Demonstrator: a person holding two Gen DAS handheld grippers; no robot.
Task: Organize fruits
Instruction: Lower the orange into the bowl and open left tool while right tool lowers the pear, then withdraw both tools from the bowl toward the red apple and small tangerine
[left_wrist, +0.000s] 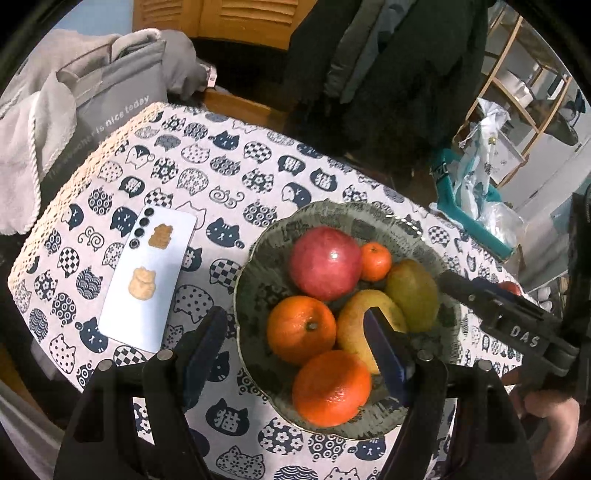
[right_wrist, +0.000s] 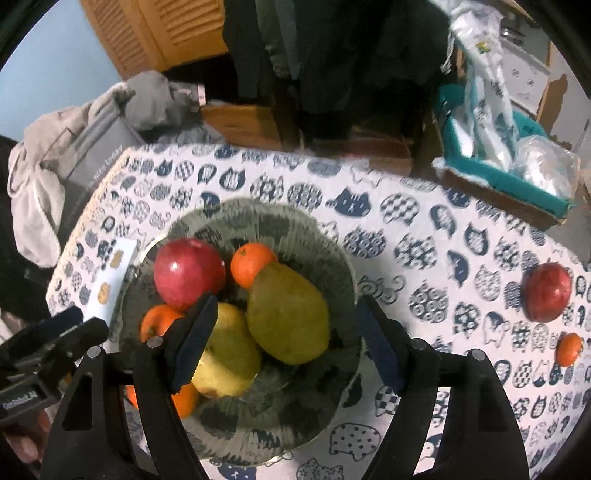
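A grey patterned bowl (left_wrist: 436, 243) (right_wrist: 314, 236) holds a red pomegranate (left_wrist: 325, 263) (right_wrist: 189, 273), a small tangerine (left_wrist: 375, 261) (right_wrist: 251, 263), two oranges (left_wrist: 301, 328) (left_wrist: 331, 387), a green mango (left_wrist: 413, 293) (right_wrist: 288, 314) and a yellow mango (left_wrist: 354, 328) (right_wrist: 232, 354). My left gripper (left_wrist: 295, 347) is open and empty above the bowl's near side. My right gripper (right_wrist: 284, 343) is open and empty above the mangoes. A second pomegranate (right_wrist: 547, 292) and a small tangerine (right_wrist: 569, 349) lie on the tablecloth to the right.
A white phone (left_wrist: 147, 280) lies on the cat-print tablecloth (left_wrist: 221, 177) left of the bowl. A grey bag with towels (left_wrist: 92, 103) stands beyond the table's left edge. A teal box with plastic bags (right_wrist: 498, 147) sits at the far right.
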